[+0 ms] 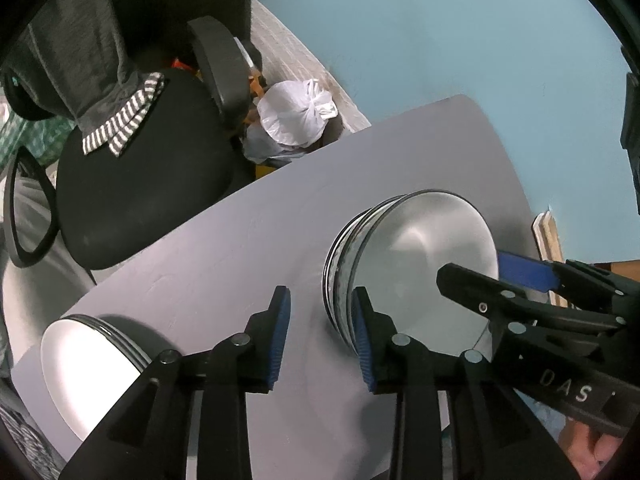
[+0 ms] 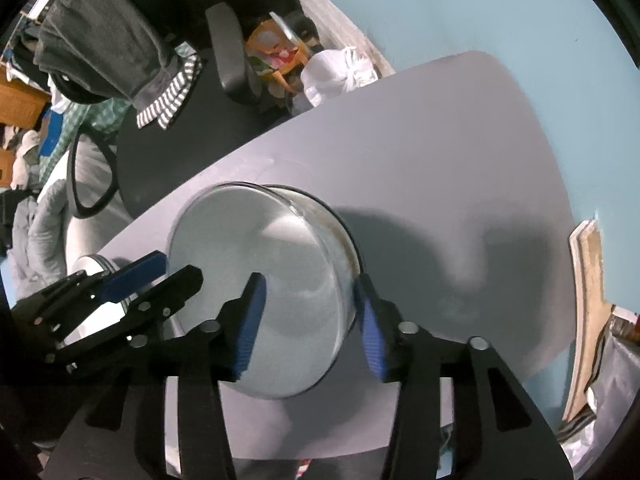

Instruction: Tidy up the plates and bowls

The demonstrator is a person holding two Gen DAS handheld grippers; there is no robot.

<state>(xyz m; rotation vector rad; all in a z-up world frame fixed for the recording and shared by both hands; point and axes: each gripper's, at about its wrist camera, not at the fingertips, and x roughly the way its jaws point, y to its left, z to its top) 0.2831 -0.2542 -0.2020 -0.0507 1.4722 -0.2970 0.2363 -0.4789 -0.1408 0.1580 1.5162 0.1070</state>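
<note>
Blue-padded left gripper [image 1: 320, 336] lowest centre of left view, jaws parted a moderate way, nothing between them but bare grey table [image 1: 224, 248]; right pad sits just beside outer wall of steel bowl stack [image 1: 416, 264], contact hard to tell. Right gripper [image 2: 310, 326] lower centre of right view, jaws wider, straddling near rim of same bowl stack [image 2: 264, 280]: one pad over the bowl's inside, other outside the wall, neither clearly pressing. Both pointing steeply down at the table.

Bowl stack mid-table, right of centre in left view, centre-left in right view. Plate stack [image 1: 92, 368] lower left of left view, well apart from bowls; edge of it visible at left of right view [image 2: 94, 264].

Step, judged: bowls nested and set down, grip let go. Next likely needs lifting clear straight up without catching the rim, then checking for anything unsorted. Office chair [image 1: 140, 168] with draped clothing upper left, white bag [image 1: 296, 112] behind table.
</note>
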